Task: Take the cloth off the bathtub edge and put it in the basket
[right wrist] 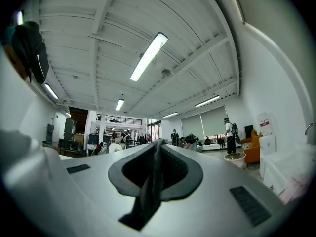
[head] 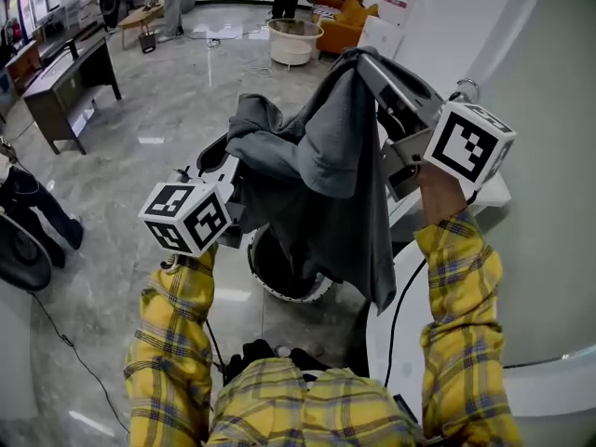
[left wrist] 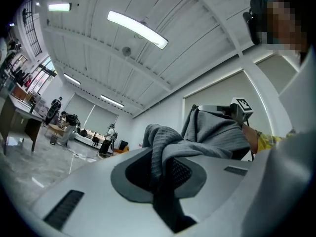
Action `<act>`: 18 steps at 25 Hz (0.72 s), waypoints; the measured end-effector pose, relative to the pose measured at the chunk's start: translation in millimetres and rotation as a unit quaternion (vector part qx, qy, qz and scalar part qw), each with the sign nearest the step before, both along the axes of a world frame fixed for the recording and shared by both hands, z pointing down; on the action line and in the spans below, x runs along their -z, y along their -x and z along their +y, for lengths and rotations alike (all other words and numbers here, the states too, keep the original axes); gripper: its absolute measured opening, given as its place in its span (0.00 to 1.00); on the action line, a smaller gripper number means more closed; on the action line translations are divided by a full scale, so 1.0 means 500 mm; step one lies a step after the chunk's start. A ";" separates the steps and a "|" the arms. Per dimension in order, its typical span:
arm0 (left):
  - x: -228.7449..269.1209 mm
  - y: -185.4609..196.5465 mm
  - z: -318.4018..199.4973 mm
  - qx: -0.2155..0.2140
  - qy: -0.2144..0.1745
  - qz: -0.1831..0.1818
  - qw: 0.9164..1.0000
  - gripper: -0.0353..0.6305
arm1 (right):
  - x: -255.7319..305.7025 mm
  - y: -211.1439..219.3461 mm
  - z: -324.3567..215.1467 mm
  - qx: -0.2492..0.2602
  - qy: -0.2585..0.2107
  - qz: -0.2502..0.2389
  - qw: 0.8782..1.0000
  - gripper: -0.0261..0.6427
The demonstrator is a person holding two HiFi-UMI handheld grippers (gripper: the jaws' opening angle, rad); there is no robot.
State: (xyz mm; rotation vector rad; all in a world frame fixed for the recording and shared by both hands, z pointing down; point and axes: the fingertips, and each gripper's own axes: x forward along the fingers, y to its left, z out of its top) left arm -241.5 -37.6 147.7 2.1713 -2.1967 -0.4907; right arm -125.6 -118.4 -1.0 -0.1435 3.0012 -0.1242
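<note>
Now we hold the grey knitted cloth [head: 326,156] aloft mid-frame, the left gripper [left wrist: 160,169] and right gripper [right wrist: 154,174] both clamped on it. Its long tail hangs right of the round dark white-rimmed basket [head: 312,293] and could land outside.

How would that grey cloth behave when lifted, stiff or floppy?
Probably floppy: the cloth sags in folds between the left gripper and the right gripper. Likely light, since pinched edges hold it. Its hanging tail may snag the basket rim.
</note>
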 end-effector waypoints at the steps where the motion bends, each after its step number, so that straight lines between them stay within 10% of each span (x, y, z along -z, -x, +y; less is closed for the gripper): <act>1: -0.001 -0.002 -0.002 0.000 0.004 -0.002 1.000 0.12 | -0.001 0.010 -0.004 0.005 0.004 -0.002 1.000 0.12; 18: -0.162 -0.037 -0.113 -0.031 0.085 0.017 0.996 0.12 | -0.171 0.088 -0.110 0.027 0.078 0.024 0.996 0.12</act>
